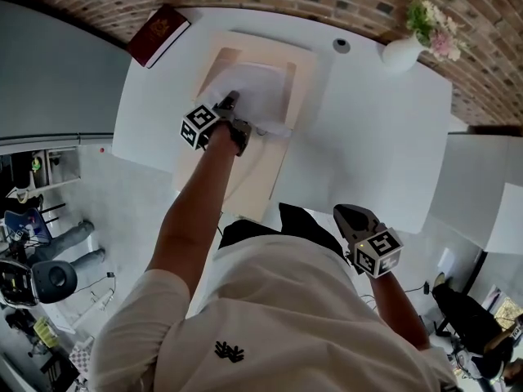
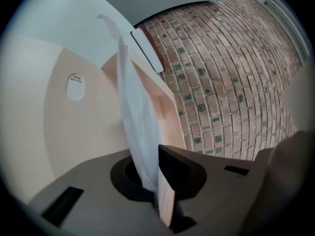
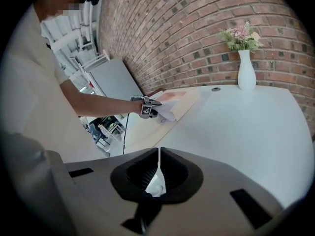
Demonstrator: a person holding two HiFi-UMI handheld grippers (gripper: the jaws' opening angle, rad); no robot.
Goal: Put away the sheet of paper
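Note:
A white sheet of paper (image 1: 260,88) lies over an open cream folder (image 1: 274,158) on the white table (image 1: 376,137). My left gripper (image 1: 231,101) reaches over the folder and is shut on the near edge of the sheet. In the left gripper view the sheet (image 2: 135,107) rises from the closed jaws of that gripper (image 2: 157,181), with a peach strip of folder pinched beside it and the folder (image 2: 64,127) behind. My right gripper (image 1: 345,214) hangs at the table's front edge, shut and holding nothing. The right gripper view shows its jaws (image 3: 158,154) meeting, and the left gripper (image 3: 151,107) far off on the sheet (image 3: 168,113).
A red book (image 1: 158,33) lies at the table's far left corner. A white vase of flowers (image 1: 404,51) stands at the far right, with a round cable hole (image 1: 341,45) beside it. A brick wall runs behind the table. A grey cabinet stands to the left.

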